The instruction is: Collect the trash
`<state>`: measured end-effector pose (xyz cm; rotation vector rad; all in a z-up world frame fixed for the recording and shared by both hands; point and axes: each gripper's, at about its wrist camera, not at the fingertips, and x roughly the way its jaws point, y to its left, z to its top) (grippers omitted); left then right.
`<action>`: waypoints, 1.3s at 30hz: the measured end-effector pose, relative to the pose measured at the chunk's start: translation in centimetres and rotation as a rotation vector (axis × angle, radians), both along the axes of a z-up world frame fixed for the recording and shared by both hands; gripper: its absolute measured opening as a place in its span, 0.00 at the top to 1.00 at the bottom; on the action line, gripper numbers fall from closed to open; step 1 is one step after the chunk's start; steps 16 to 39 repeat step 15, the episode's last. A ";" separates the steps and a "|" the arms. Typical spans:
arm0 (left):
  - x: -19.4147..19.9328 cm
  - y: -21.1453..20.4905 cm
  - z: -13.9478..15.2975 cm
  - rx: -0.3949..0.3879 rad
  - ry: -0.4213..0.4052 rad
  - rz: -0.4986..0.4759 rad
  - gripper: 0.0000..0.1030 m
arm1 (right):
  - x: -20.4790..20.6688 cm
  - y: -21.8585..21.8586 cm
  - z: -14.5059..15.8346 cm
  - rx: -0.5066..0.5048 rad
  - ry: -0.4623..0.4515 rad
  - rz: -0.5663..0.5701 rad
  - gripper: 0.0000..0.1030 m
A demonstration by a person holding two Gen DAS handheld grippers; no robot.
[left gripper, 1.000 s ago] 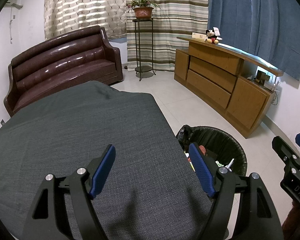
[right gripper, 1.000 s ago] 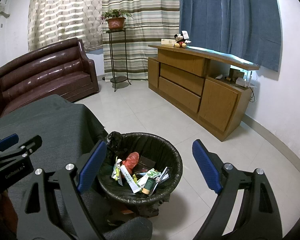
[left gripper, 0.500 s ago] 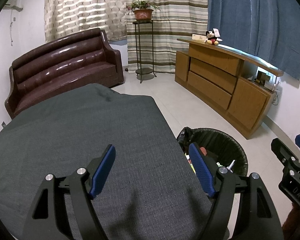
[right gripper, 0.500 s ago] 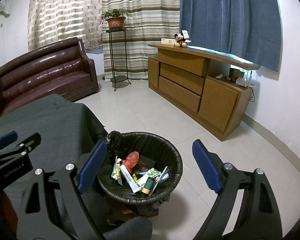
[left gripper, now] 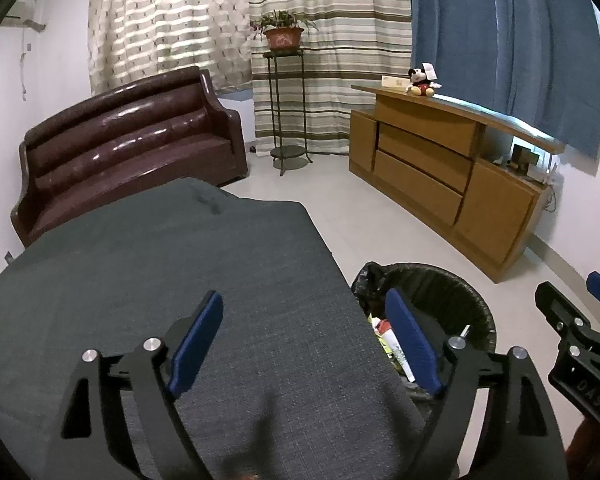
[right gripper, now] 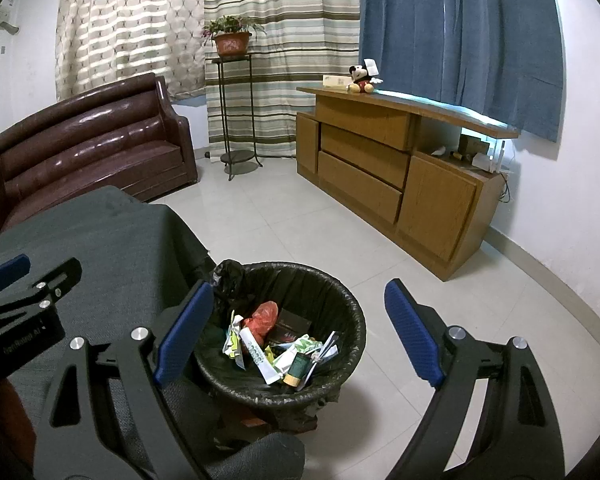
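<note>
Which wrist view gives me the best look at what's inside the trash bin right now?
The right wrist view: the trash bin sits between the open right gripper, its whole rim and the wrappers inside showing. In the left wrist view the bin is half hidden behind the grey table cover and a finger of the open left gripper.

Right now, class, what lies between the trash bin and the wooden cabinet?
Only bare tiled floor lies between the trash bin and the wooden cabinet; the right wrist view shows it most clearly.
</note>
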<state>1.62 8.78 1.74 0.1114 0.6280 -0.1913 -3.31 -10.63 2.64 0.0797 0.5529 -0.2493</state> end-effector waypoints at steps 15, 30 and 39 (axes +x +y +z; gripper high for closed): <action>0.7 0.7 -0.3 -0.013 0.040 0.008 0.21 | 0.1 0.0 0.1 -0.001 0.001 0.001 0.17; 0.7 0.7 -0.3 -0.013 0.040 0.008 0.21 | 0.1 0.0 0.1 -0.001 0.001 0.001 0.17; 0.7 0.7 -0.3 -0.013 0.040 0.008 0.21 | 0.1 0.0 0.1 -0.001 0.001 0.001 0.17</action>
